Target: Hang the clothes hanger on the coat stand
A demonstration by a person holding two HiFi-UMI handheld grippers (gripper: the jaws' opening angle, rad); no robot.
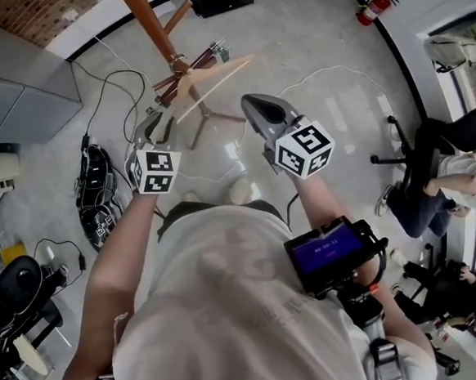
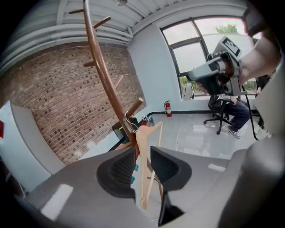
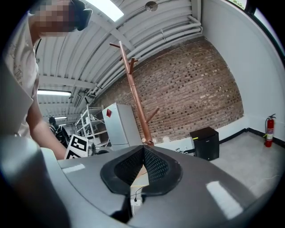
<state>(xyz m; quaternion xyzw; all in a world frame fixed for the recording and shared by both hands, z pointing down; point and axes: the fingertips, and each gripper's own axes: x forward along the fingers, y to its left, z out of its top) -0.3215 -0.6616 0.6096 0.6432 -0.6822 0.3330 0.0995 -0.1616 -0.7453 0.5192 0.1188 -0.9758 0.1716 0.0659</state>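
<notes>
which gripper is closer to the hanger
Left. The left gripper has the hanger in the gap of its open jaws; the right gripper, shut, is off to one side, clear of it.

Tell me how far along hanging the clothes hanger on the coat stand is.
Nearly done, it seems. The clothes hanger has its metal hook over a peg of the coat stand. In hand: the left gripper stands open around the hanger, not pressing it; the right gripper is shut. Left: draw the left gripper clear.
</notes>
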